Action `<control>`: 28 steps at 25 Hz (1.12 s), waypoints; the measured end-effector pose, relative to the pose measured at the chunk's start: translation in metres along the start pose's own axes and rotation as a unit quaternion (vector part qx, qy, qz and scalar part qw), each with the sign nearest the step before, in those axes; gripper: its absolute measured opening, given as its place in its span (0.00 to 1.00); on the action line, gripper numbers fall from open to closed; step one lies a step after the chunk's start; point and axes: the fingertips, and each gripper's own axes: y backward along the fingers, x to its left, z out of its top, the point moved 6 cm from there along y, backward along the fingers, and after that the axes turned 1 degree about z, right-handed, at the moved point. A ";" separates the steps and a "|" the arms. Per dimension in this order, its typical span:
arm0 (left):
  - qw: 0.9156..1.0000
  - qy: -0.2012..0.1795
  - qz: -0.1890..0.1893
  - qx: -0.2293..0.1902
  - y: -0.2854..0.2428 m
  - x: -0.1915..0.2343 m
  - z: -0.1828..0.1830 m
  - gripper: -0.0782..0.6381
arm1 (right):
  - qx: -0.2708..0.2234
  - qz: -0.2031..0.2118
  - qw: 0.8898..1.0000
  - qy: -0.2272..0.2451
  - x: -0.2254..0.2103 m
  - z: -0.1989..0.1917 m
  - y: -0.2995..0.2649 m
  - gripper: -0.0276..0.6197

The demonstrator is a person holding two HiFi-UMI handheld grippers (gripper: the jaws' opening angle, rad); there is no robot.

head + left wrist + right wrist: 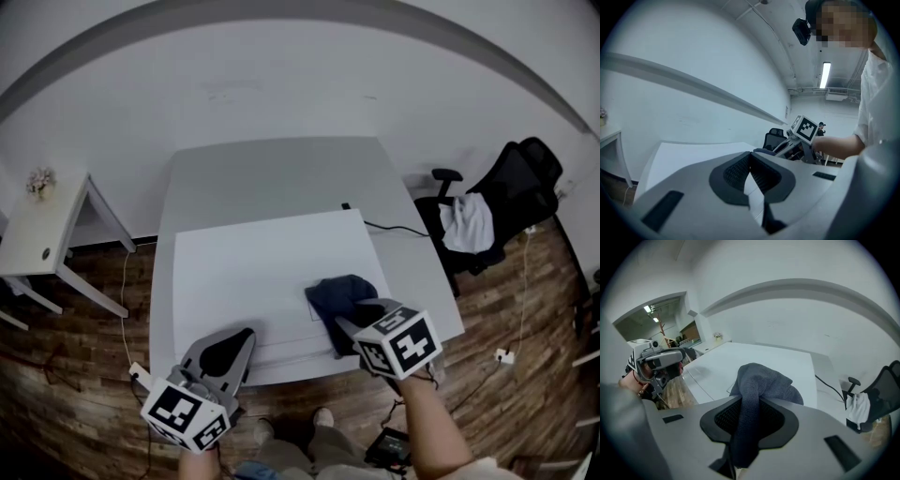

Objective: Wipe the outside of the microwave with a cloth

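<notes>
The white microwave [262,258] stands on a grey table [272,169], and I look down on its flat top. A dark blue cloth [342,292] lies bunched on the top near the front right corner. My right gripper [349,328] is shut on the cloth; in the right gripper view a fold of the cloth [757,380] runs down between the jaws. My left gripper [246,335] hovers at the microwave's front left edge, jaws shut with nothing in them. In the left gripper view its tips [751,154] meet over the white top [689,154].
A black office chair [516,187] with a white garment over it stands at the right. A small white side table [37,234] is at the left. A black cable [394,228] runs off the table's right side. A white wall lies behind, wood floor below.
</notes>
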 end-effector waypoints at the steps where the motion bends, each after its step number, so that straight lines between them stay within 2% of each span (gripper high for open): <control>1: 1.000 0.000 -0.003 0.000 -0.004 -0.004 0.000 0.11 | 0.001 -0.007 1.000 -0.003 -0.008 -0.004 0.005 0.19; 11: 1.000 0.000 -0.008 -0.008 -0.019 -0.028 0.001 0.11 | 0.007 -0.069 0.997 -0.017 -0.061 -0.030 0.037 0.19; 16: 1.000 0.002 0.012 -0.011 -0.006 -0.018 -0.001 0.11 | 0.018 -0.087 0.996 0.020 -0.049 -0.022 0.033 0.19; 23: 0.998 0.016 0.047 -0.025 0.033 0.008 -0.006 0.11 | 0.021 -0.032 0.996 0.086 0.011 0.008 -0.001 0.19; 28: 0.996 0.030 0.075 -0.031 0.069 0.031 -0.013 0.11 | 0.018 0.043 0.989 0.143 0.069 0.036 -0.032 0.19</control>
